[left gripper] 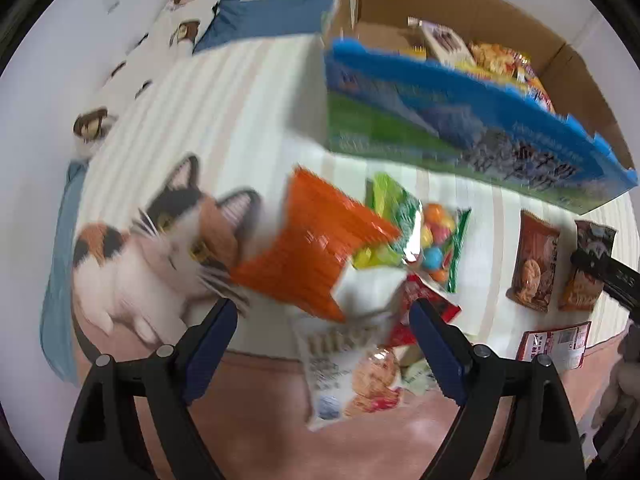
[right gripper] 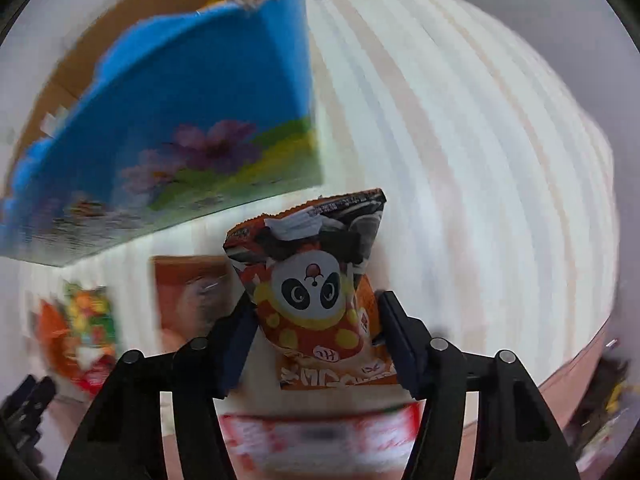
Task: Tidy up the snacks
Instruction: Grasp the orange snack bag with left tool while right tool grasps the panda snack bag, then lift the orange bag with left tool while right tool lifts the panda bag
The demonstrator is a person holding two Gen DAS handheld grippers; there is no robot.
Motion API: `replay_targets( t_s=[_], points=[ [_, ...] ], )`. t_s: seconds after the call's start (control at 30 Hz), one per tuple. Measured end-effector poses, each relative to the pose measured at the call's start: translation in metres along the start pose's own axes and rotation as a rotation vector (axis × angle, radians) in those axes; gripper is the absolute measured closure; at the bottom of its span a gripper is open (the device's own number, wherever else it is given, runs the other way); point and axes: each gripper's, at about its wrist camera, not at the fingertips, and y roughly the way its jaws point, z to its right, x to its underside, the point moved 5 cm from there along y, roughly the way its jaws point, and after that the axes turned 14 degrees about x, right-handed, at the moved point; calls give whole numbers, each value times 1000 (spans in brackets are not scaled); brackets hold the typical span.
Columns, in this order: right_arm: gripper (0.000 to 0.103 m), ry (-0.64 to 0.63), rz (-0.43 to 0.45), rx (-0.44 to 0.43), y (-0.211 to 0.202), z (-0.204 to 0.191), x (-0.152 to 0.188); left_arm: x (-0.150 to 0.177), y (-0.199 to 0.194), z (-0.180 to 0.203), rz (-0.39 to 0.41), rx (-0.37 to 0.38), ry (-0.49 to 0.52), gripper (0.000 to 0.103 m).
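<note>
Striped bed cover (right gripper: pixel 460 120) under everything, with a cat print at about 9 o'clock in the left view. The right gripper (right gripper: pixel 316 340) has its fingers squeezing the panda snack bag (right gripper: pixel 312 300) mid-body — it looks light, puffy and crinkly, so easy to crush. The left gripper (left gripper: pixel 324 340) fingers are wide, over the orange bag (left gripper: pixel 316 248), touching nothing. The cardboard box (left gripper: pixel 460 120) at 1 o'clock already holds several packets.
</note>
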Motion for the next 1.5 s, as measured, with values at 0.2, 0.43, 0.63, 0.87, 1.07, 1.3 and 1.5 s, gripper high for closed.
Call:
replay_targets(
  t_s=[0.2,0.43,0.63,0.87,1.07,1.3,1.5],
  points=[
    [40,42,-106,-232,-16,-32,37,-18,-4,-15,-31,15,110,15],
    [40,8,-185,-270,7,-66,51,-37,57,-16,-209,-26,275,15],
    [41,-4,-197,-254,10,-71,57,-53,71,-40,-216,89,45,19],
    [41,12,-224,-258,14,-75,53,-64,70,-69,-168,112,-111,19],
    [26,24,-264,-260,22,-81,49,-66,75,-64,-185,78,-65,19],
    [25,-4,-255,-223,25,-88,59,-60,84,-46,-165,35,-26,23],
    [25,-47,-247,-201,22,-87,80,-45,81,-32,-141,15,-5,57]
  ],
)
